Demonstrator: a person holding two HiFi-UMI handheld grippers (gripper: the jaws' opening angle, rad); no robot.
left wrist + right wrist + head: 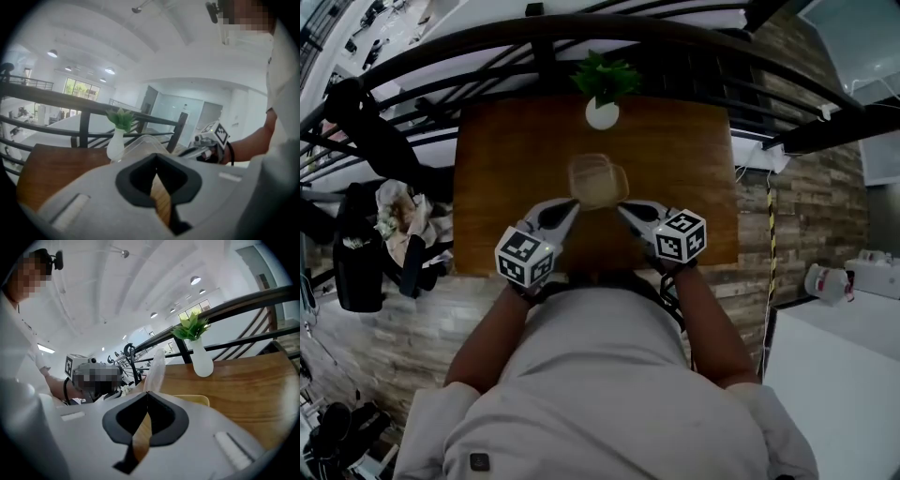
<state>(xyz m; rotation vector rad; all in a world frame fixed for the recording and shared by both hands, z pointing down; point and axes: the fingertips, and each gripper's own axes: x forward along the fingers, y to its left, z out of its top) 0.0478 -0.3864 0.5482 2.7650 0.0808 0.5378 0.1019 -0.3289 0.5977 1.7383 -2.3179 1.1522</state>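
A clear plastic container (598,180) is held over the middle of a brown wooden table (497,187). My left gripper (572,208) pinches its near left edge and my right gripper (623,208) its near right edge. In the left gripper view the jaws (156,155) meet at their tips, and the clear container (140,143) rises just beyond them. In the right gripper view the jaws (147,393) are shut on a thin translucent edge of the container (155,369). A yellowish rim (192,399) shows beside them. Each gripper's marker cube shows in the other's view.
A white vase with a green plant (602,98) stands at the table's far edge. A dark metal railing (581,37) curves behind the table. Dark bags and clothes (366,244) lie on the floor to the left. A white counter (844,347) is at the right.
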